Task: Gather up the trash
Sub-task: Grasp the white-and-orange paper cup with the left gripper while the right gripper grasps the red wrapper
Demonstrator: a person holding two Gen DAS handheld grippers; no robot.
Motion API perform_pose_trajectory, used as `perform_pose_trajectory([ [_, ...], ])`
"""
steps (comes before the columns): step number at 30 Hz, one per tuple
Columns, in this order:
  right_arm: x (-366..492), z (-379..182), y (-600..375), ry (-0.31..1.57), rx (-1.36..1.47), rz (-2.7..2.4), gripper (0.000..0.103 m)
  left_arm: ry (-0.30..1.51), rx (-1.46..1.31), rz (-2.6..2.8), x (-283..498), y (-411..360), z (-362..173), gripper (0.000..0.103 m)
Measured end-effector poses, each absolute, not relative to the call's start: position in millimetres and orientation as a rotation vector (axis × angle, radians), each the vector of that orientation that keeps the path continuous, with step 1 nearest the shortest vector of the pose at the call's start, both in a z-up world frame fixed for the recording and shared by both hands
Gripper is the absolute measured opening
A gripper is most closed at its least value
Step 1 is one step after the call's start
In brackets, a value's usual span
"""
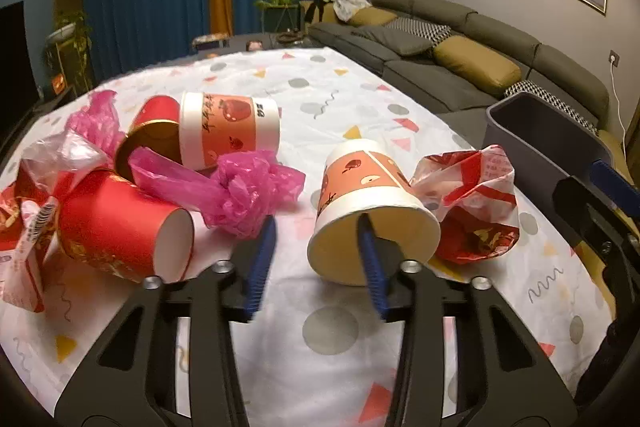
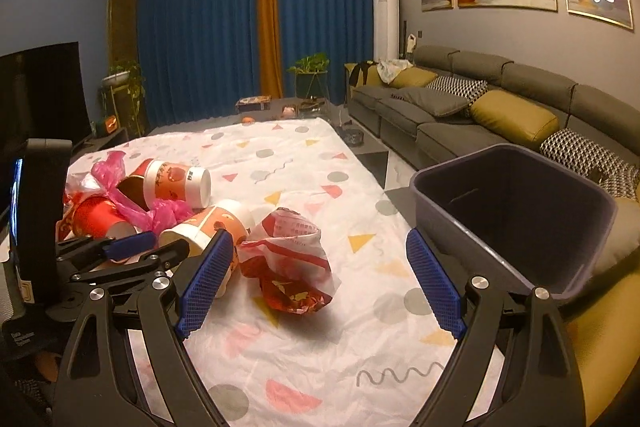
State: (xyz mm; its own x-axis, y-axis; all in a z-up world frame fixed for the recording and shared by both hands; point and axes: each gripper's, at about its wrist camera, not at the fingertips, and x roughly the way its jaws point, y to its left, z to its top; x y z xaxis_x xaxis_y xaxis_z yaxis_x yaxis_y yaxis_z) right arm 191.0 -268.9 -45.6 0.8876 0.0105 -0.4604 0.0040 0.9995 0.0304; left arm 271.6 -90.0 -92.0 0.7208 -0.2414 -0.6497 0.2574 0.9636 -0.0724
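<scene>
- left tool (image 1: pixel 316 247): one finger inside the mouth of a tipped cup (image 1: pixel 370 205), the other outside its rim; not pinching the wall.
- right tool (image 2: pixel 320 283): spread wide, empty, above a crumpled wrapper (image 2: pixel 288 259).
- bin (image 2: pixel 516 211): at the worktop's (image 2: pixel 280 347) right edge.

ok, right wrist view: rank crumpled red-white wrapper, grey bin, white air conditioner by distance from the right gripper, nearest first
From the right gripper:
1. Crumpled red-white wrapper, on the tablecloth just ahead, toward its left finger.
2. Grey bin, past the right finger, off the table's edge.
3. White air conditioner, standing at the far wall.
</scene>
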Motion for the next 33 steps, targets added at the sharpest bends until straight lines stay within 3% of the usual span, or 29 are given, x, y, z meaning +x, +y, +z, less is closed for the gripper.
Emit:
perform_pose_trajectory([
  [6, 208, -50, -272, 0.517, 0.059, 0.010, 0.085, 0.732, 0.027, -0.301, 277, -95, -94, 0.016],
  [12, 220, -53, -268, 0.532, 0.051, 0.015, 0.085, 0.751, 0.011, -0.313, 284, -95, -96, 0.003],
  [28, 245, -68, -263, 0.611, 0.058, 0.030, 0.063, 0.677, -0.035, -0.295, 267, -76, -82, 0.002],
  [33, 245, -70, -257, 0.617, 0.031, 0.053, 0.040, 0.668, -0.044, -0.296, 266, -73, -79, 0.002],
])
